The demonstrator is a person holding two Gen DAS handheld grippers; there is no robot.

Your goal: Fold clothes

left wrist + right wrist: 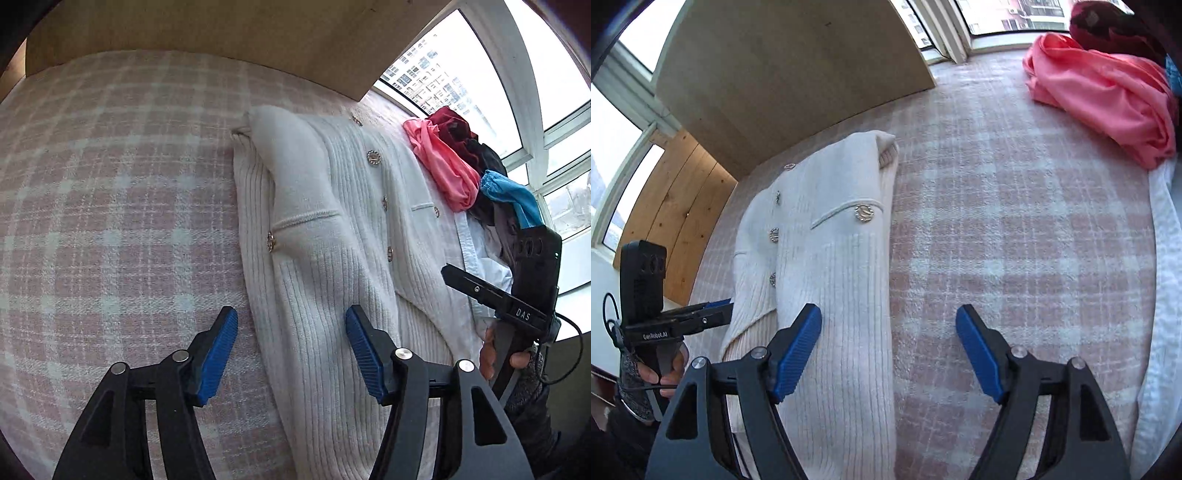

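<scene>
While I look down both wrist cameras, the white ribbed cardigan (332,236) lies flat on the pink checked bedspread (110,206), its one sleeve folded over the front and its metal buttons (373,157) facing up. My left gripper (291,354) hangs over the garment's lower part with its jaws wide: one blue pad is over the bare bedspread, the other over the knit, and nothing is pinched between them. My right gripper (888,354) also has its jaws wide and holds nothing; one pad is over the cardigan's ribbed edge, the other over the checked cloth. In the left view I see the right gripper beside the cardigan's far edge, carried by a hand (491,354). Beyond the cardigan sits a heap of unfolded clothes: a pink garment (1108,99), a dark red one (448,125) and a blue one (513,195). A light blue shirt (476,266) lies just beside the cardigan. A tan headboard (798,74) stands behind the bed.
</scene>
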